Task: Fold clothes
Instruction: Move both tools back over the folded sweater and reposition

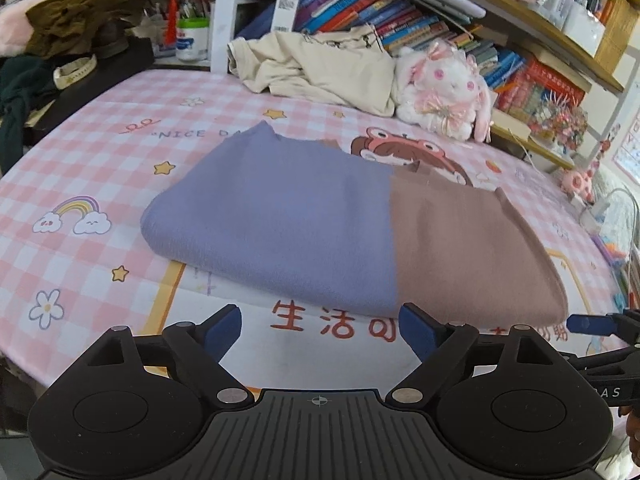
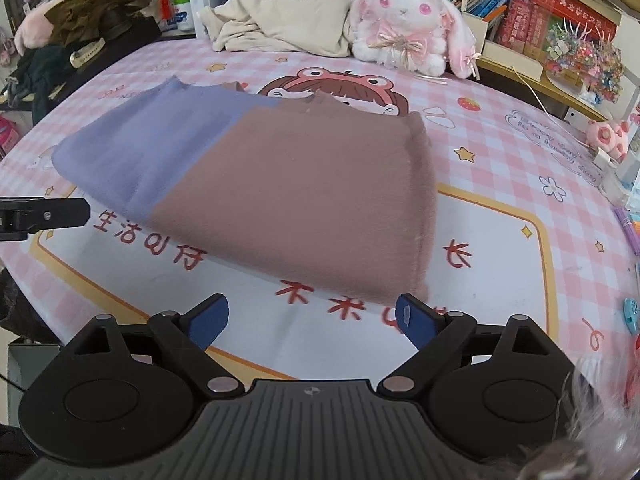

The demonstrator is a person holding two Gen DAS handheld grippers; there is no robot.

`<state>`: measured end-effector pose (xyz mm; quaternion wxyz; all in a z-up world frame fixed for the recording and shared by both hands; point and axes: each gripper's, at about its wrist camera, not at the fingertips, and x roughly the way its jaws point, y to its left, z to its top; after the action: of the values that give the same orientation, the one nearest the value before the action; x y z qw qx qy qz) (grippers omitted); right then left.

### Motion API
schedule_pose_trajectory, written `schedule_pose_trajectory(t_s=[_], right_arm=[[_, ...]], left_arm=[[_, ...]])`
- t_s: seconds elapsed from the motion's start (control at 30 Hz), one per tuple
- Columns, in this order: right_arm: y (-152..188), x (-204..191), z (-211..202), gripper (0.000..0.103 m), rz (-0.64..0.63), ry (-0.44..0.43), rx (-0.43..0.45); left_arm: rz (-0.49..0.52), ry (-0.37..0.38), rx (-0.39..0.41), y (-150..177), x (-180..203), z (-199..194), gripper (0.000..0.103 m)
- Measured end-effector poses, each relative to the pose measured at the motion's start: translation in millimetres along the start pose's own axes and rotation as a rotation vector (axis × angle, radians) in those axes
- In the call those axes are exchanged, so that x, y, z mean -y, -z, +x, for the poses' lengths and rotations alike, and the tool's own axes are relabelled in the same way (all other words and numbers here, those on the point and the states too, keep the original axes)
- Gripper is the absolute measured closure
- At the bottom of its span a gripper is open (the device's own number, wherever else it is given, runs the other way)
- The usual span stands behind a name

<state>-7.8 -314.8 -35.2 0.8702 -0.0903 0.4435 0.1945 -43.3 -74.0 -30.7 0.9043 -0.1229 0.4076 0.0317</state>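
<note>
- Purple-and-brown knit, your folded garment (image 1: 352, 220), lies flat in the middle of the pink checked bed cover (image 1: 100, 160), purple half to the left, brown half to the right, its near fold just ahead of both tools.
- Your left gripper (image 1: 320, 330) hangs over bare cover in front of the purple half, jaws spread wide with nothing between them.
- Your right gripper (image 2: 312, 320) sits before the brown half's near corner, likewise spread and empty.
- The fold looks finished or nearly so; if you want one more fold, take the near edge at both ends evenly and carry it level so the layers do not slide apart.
- Pinch all layers together, not only the top one.
- On the left you have open cover out to the dark clothes pile (image 1: 24, 92) at the edge.
- Behind, the cream garment (image 1: 312, 68) and the plush rabbit (image 1: 444, 88) stand well apart from the fold, leaving room to push it back.
- On the right, clutter crowds the cover's edge; keep your sweep short there.
</note>
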Motion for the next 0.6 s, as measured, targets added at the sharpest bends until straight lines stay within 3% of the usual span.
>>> schedule_pose_trajectory(t_s=[0.33, 0.6], right_arm=[[-0.3, -22.2, -1.1, 0.012, 0.045, 0.056, -0.003], [-1.2, -38.0, -9.5, 0.012, 0.082, 0.089, 0.051]], left_arm=[[0.027, 0.121, -0.058, -7.7, -21.7, 8.8, 0.015], [0.05, 0.127, -0.035, -15.2, -37.2, 3.5, 0.014]])
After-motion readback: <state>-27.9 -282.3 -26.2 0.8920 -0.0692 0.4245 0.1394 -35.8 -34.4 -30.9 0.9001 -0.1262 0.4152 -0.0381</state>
